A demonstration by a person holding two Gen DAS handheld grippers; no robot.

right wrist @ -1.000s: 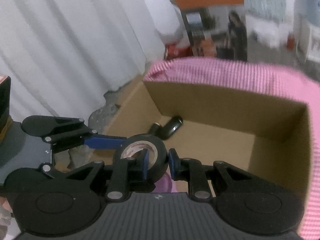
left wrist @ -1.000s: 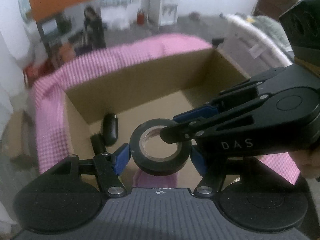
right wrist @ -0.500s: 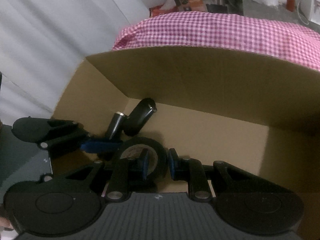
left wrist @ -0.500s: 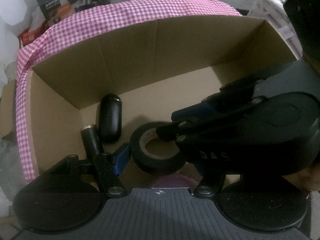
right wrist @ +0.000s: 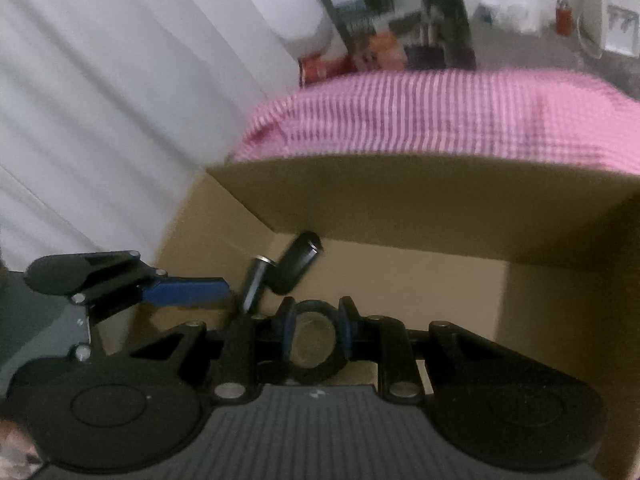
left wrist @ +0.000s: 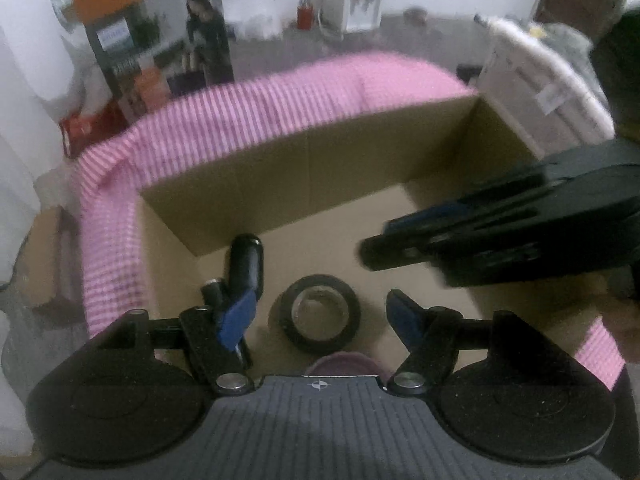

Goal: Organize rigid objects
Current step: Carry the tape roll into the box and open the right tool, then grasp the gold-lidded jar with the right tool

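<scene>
Two open grippers above boxed tape roll

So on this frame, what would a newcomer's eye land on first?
Probably the black tape roll lying flat on the cardboard box floor, between the left tool's spread blue pads. Next, the two dark cylinders to its left, and the pink checked cloth around the box.

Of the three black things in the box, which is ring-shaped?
The black tape roll, lying flat with an open core, apart from both tools. The other two are capsule-like cylinders lying side by side to its left.
</scene>
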